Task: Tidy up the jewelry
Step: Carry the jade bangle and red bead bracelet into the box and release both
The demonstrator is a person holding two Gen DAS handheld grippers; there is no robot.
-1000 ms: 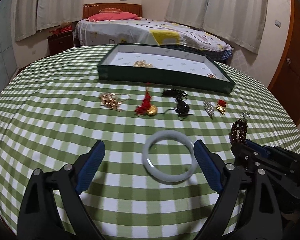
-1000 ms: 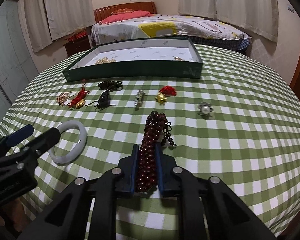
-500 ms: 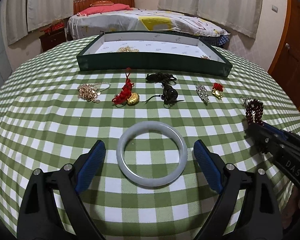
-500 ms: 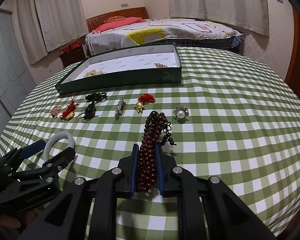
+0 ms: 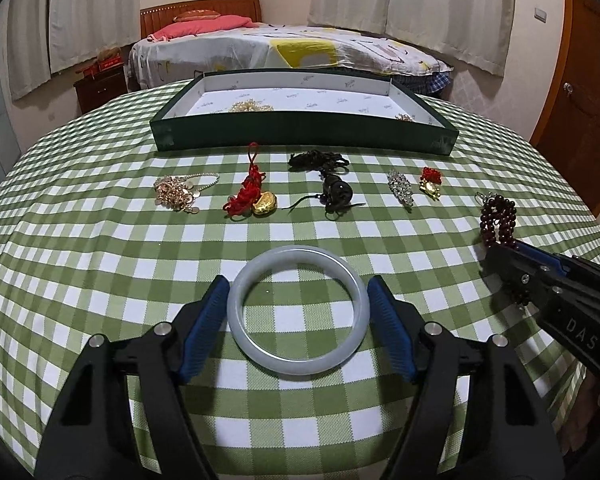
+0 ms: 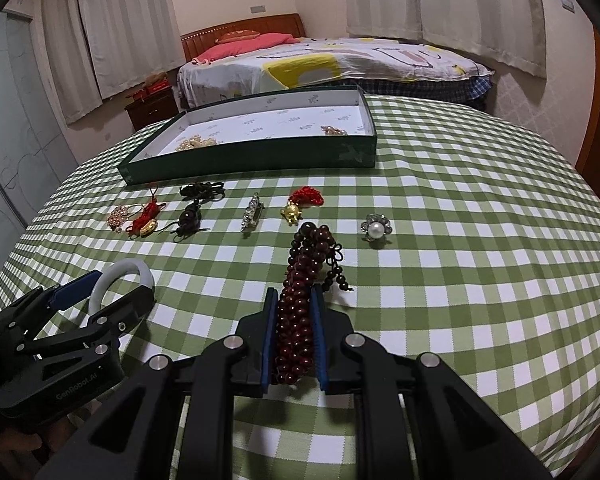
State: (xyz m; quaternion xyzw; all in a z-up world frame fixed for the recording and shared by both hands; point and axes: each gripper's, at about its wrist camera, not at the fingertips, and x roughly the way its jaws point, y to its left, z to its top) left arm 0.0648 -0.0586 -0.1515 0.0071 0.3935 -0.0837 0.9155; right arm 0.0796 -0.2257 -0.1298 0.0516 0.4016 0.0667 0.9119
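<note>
The pale bangle (image 5: pixel 298 312) lies flat on the tabletop (image 5: pixel 100 264) between the left gripper's (image 5: pixel 298 326) closing jaws, which seem to be just touching it. Smooth and round, it could squirt out toward the tray (image 5: pixel 300 130) at 12 o'clock. The right gripper (image 6: pixel 294 336) is clenched on the dark bead bracelet (image 6: pixel 300 300), whose loose strands may snag. Readable on the grippers: "DAS" and "GenRobot.AI".

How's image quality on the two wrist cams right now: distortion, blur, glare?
Left wrist: strong fisheye bowing of the checked tablecloth, dark corner vignette, sharp, a thin glint along the inner edge of the pale bangle, soft shadows. Right wrist: same bowing and vignette, sharp on the dark red beads, no blown highlights, even indoor light, the bed behind slightly soft.
</note>
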